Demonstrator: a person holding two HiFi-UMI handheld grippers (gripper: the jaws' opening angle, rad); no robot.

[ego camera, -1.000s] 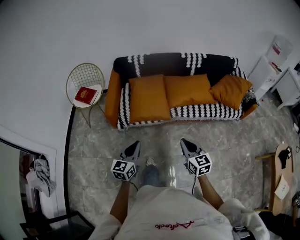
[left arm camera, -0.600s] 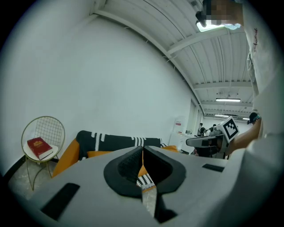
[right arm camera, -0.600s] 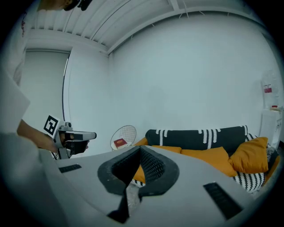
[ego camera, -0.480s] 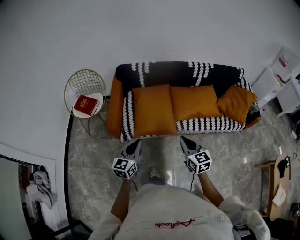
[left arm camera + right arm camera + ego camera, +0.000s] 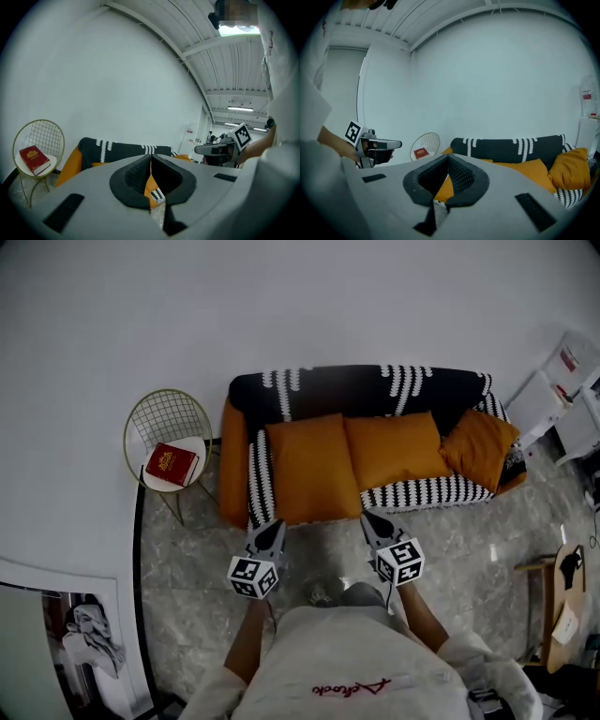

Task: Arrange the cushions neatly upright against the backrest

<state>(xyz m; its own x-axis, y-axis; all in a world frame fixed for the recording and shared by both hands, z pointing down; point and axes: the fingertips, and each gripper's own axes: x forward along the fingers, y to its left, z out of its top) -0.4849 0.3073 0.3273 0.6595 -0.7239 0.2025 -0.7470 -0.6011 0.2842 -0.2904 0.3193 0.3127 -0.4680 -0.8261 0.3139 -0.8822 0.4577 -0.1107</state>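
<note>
While both pairs of jaws are pressed together and empty, the left hand-held gripper (image 5: 270, 532) and right hand-held gripper (image 5: 370, 524) flank the near edge of the left cushion (image 5: 312, 468). It lies flat on the sofa (image 5: 328, 390) seat, long axis near-to-far. The middle cushion (image 5: 394, 448) and right cushion (image 5: 480, 448) sit farther right.

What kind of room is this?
Probably a living room: a sofa with orange cushions stands against the wall, and a wire chair beside it holds a red book.
</note>
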